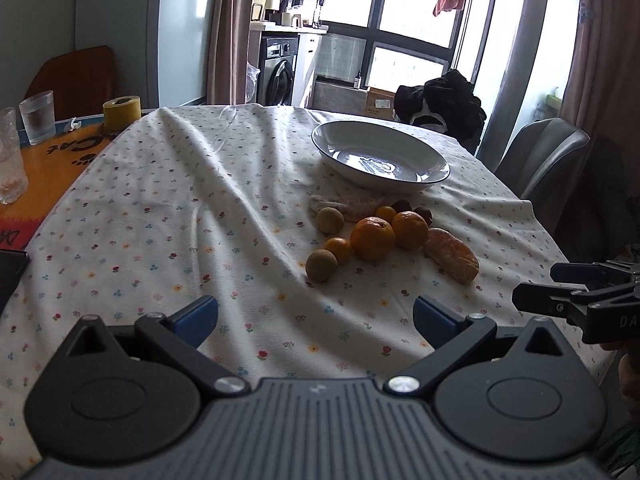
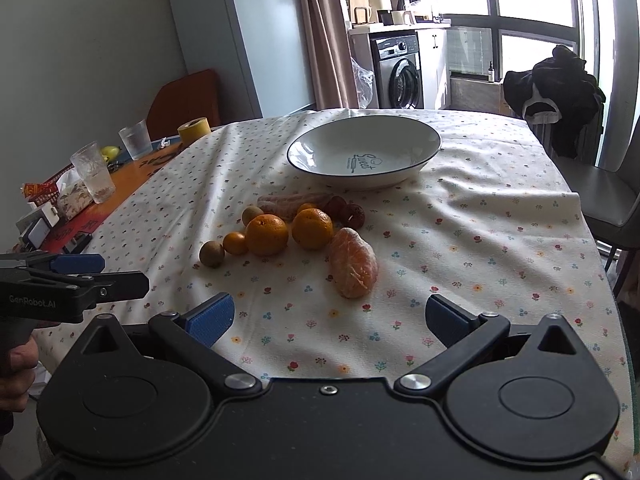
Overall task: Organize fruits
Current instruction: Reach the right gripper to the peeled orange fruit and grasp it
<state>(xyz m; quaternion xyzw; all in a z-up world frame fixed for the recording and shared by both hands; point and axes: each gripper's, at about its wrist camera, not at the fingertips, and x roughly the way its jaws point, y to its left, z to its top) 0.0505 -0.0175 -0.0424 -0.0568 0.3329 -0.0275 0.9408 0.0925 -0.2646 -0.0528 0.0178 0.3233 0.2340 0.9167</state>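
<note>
washing machine upper centre, by the window | dark jacket on chair back, upper right | two drinking glasses and yellow tape roll at left | grey chair at right

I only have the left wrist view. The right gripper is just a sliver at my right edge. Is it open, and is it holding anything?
Observer: The right gripper is open, with its fingers wide apart and nothing between them. It points at bare tablecloth, just short of the peeled orange.
Operator: Glare hides the bottom of the plate. Is anything in it?
Observer: No fruit, only a printed "Sweet" motif.
Operator: What sits behind the big oranges?
Observer: Two dark reddish fruits, side by side, between the oranges and the plate.
</note>
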